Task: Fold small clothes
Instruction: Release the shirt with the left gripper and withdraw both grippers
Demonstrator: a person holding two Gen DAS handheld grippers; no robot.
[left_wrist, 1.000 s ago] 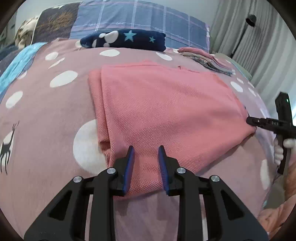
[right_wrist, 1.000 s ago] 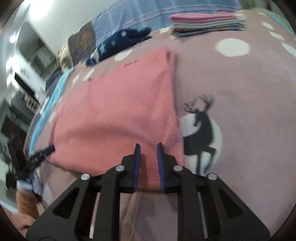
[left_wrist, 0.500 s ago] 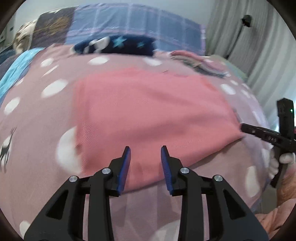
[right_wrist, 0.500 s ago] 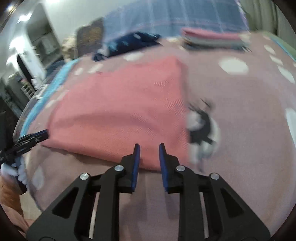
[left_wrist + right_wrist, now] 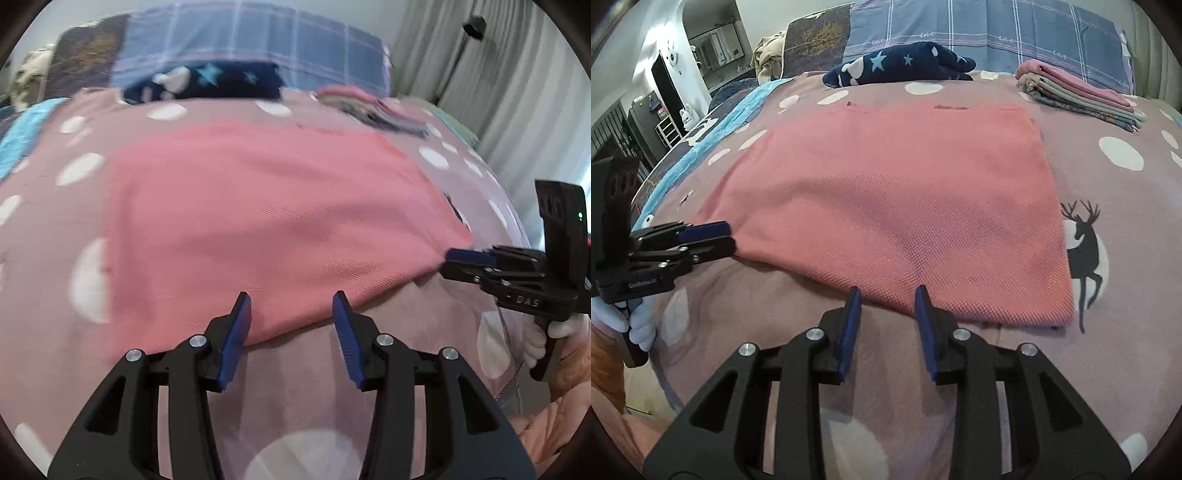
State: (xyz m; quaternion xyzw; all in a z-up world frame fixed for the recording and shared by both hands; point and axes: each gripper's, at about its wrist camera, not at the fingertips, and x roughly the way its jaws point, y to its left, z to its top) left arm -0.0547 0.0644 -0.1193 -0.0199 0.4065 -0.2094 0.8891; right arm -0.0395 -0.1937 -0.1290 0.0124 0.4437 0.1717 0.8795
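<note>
A pink folded garment (image 5: 266, 221) lies flat on the pink spotted bedspread (image 5: 44, 258); it also shows in the right wrist view (image 5: 905, 206). My left gripper (image 5: 291, 306) is open and empty at the garment's near edge, left part. It shows from the side in the right wrist view (image 5: 716, 240). My right gripper (image 5: 886, 299) is open and empty at the near edge, right part. It shows in the left wrist view (image 5: 458, 258) beside the garment's right corner.
A stack of folded clothes (image 5: 1078, 92) lies at the far right of the bed. A navy star-print garment (image 5: 897, 66) lies by the plaid pillow (image 5: 990, 29). Curtains (image 5: 517, 92) hang at the right. The bed's near edge drops off below the grippers.
Both grippers have let go of the garment's near edge and opened wider. They have pulled back a little toward me. The garment now lies flat.
</note>
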